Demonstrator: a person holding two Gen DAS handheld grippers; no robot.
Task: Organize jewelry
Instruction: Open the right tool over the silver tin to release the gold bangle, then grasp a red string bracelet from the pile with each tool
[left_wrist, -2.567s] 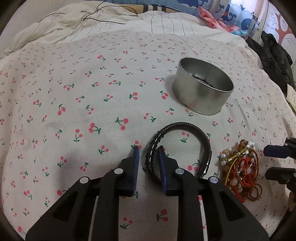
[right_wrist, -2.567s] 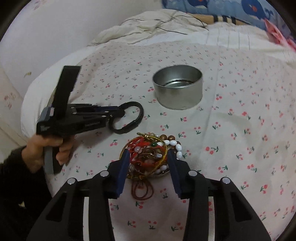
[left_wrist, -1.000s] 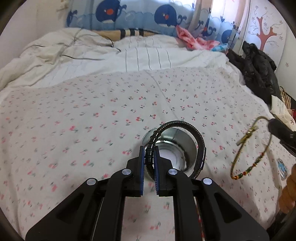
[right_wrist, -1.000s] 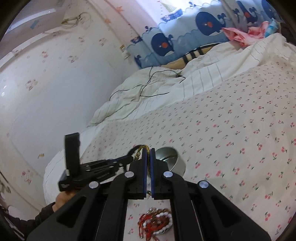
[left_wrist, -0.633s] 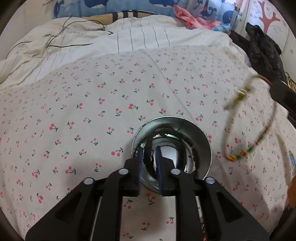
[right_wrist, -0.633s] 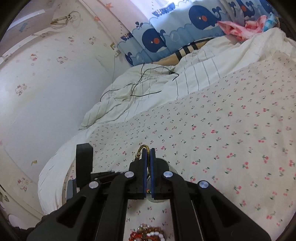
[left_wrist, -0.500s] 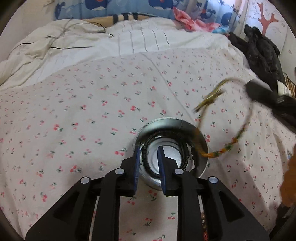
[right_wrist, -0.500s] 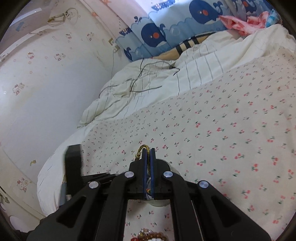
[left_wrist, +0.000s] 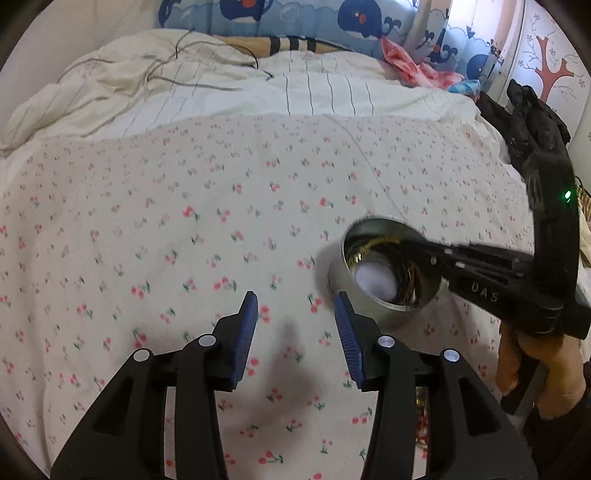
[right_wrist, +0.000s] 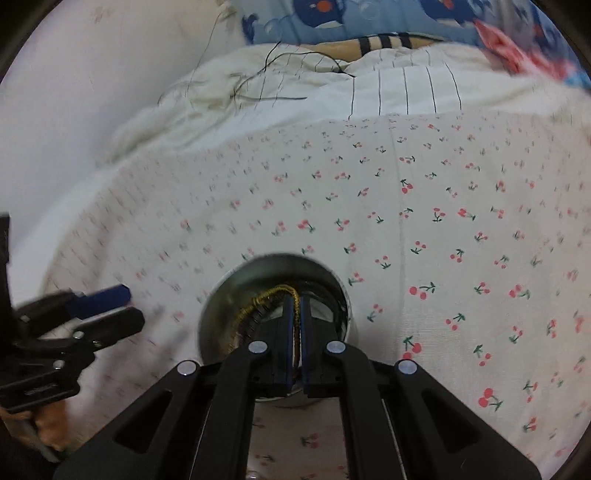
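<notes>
The right hand-held gripper (right_wrist: 294, 332) reaches down into the tin (right_wrist: 221, 295), its jaws just starting to part, with the gold cord bracelet (right_wrist: 258, 301) between the pads and no clear gap visible. The bracelet's loop curls inside the tin over a dark band (right_wrist: 258, 314) lying there. The left hand-held gripper (left_wrist: 295, 325) hangs over bare bed (left_wrist: 184, 221) beside the tin, jaws opening, nothing between them.

The likely trouble is the release: the cord is thin and springy, so if it snags on a ribbed pad while the hand lifts, it could ride back out — or flick over the rim onto the sheet. The tin sits on soft bedding well in from the bed's edges, and a finger catching its wall could tip it and spill both pieces. The remaining beads near the bed's near edge barely show.
</notes>
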